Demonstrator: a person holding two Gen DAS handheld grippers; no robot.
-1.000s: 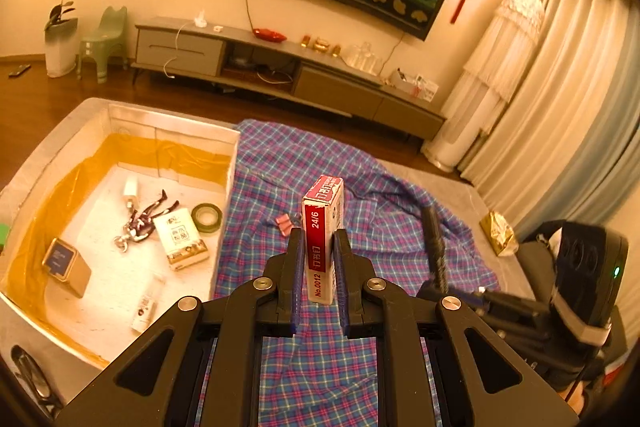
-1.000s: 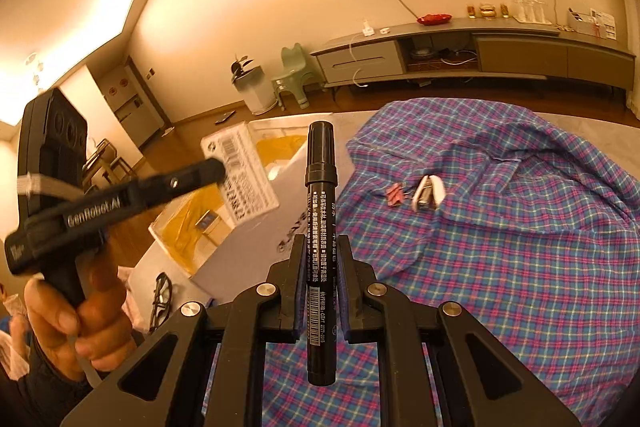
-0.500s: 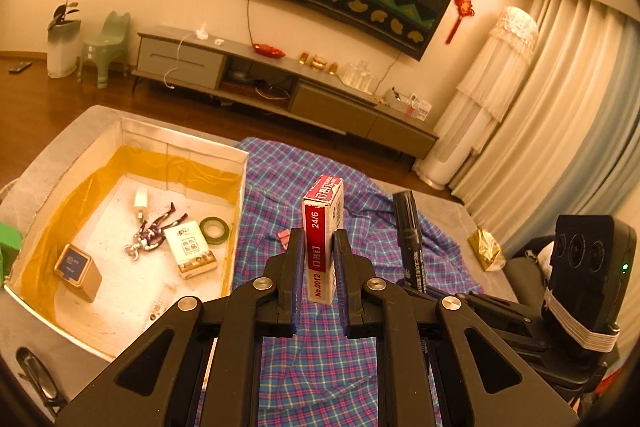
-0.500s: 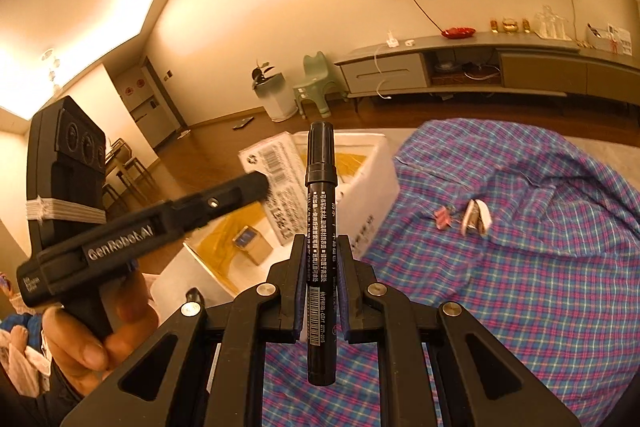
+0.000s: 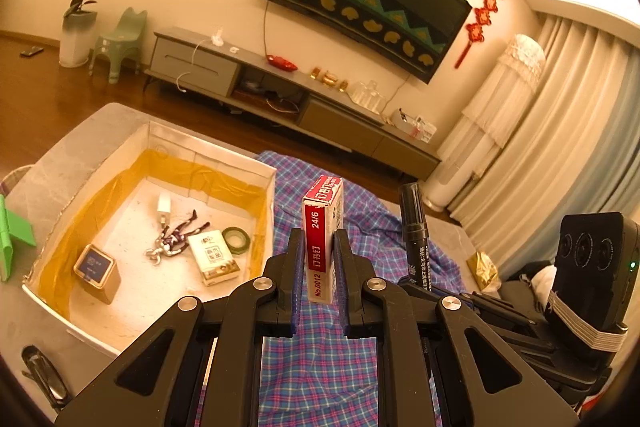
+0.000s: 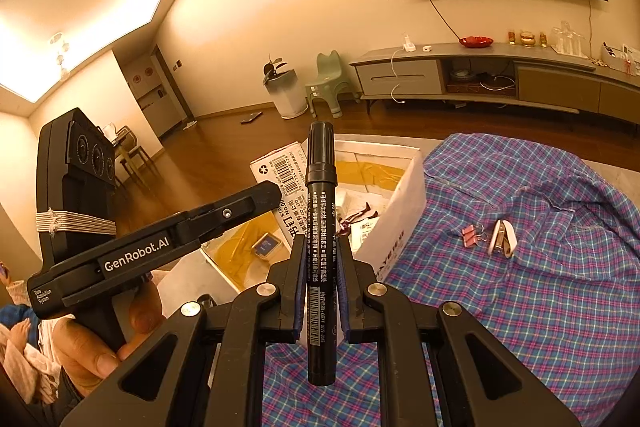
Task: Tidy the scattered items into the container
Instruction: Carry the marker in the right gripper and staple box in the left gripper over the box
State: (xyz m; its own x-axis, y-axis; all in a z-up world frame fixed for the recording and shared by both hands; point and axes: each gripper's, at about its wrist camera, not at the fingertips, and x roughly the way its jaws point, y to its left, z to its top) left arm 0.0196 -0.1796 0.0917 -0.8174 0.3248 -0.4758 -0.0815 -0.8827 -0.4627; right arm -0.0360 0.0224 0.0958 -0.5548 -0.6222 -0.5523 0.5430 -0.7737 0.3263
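Note:
My left gripper (image 5: pixel 318 247) is shut on a red-and-white staple box (image 5: pixel 323 227), held upright above the plaid cloth, just right of the white container (image 5: pixel 208 151). My right gripper (image 6: pixel 320 255) is shut on a black marker (image 6: pixel 320 227), also upright, and the marker shows in the left wrist view (image 5: pixel 414 231) close to the right of the staple box. The container (image 6: pixel 400 211) holds a toy figure (image 5: pixel 176 237), a tape roll (image 5: pixel 236 237), a small tin (image 5: pixel 96 267) and a packet (image 5: pixel 212 255). A pink binder clip (image 6: pixel 472 235) and a small stapler (image 6: pixel 502 239) lie on the cloth.
A blue plaid cloth (image 6: pixel 540 287) covers the grey table (image 5: pixel 60 155). A green object (image 5: pixel 12 239) sits left of the container, glasses (image 5: pixel 44 375) at the front left. A gold wrapper (image 5: pixel 484 267) lies at the right. A TV cabinet (image 5: pixel 280 95) stands behind.
Both grippers have risen and shifted toward the container with their items. The marker has come up close beside the staple box in the left view.

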